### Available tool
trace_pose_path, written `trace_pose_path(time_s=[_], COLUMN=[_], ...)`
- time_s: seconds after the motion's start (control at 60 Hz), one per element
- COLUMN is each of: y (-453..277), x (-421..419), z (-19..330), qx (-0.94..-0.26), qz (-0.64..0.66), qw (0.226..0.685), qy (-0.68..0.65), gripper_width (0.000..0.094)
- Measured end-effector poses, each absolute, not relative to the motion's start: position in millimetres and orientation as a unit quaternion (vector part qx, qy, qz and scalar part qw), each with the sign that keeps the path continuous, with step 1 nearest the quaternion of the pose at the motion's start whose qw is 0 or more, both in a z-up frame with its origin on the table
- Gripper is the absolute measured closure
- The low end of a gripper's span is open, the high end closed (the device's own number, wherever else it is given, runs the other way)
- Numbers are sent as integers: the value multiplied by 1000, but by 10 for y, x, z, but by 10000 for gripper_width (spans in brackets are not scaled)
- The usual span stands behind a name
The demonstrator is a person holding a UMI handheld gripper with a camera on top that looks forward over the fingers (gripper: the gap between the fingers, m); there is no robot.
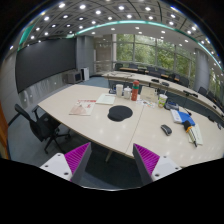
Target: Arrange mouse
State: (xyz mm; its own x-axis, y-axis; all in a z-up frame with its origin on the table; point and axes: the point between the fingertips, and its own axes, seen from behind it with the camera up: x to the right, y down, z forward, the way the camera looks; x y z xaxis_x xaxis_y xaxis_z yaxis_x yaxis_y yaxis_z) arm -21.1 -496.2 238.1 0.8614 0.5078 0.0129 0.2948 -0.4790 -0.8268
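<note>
A small dark mouse (166,129) lies on the pale conference table (70,118), right of a round black mouse pad (120,113) and apart from it. Both are well beyond my fingers. My gripper (112,147) is open and held high above the table's near edge. Its magenta pads (76,158) stand wide apart with nothing between them.
Papers (82,108) lie left of the mouse pad, with cups and a red can (136,92) behind it. A blue object (180,116) lies at the right. Black office chairs (36,122) stand along the table's left side. Windows line the back wall.
</note>
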Motion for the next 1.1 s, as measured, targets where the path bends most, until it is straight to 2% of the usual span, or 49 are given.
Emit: trace_pose_path(time_s=[0.233, 0.517, 0.683, 0.867, 1.1], y=[-4167, -2440, -1568, -975, -570], x=[805, 1919, 2121, 2177, 2293], z=[1767, 1093, 643, 194, -84], qx=[-876, -873, -880, -889, -901], qz=[62, -18, -20, -25, -15], qw=[440, 469, 461, 445, 425], qy=[-189, -132, -110, -104, -83], gripper_width=[80, 79, 80, 81, 72])
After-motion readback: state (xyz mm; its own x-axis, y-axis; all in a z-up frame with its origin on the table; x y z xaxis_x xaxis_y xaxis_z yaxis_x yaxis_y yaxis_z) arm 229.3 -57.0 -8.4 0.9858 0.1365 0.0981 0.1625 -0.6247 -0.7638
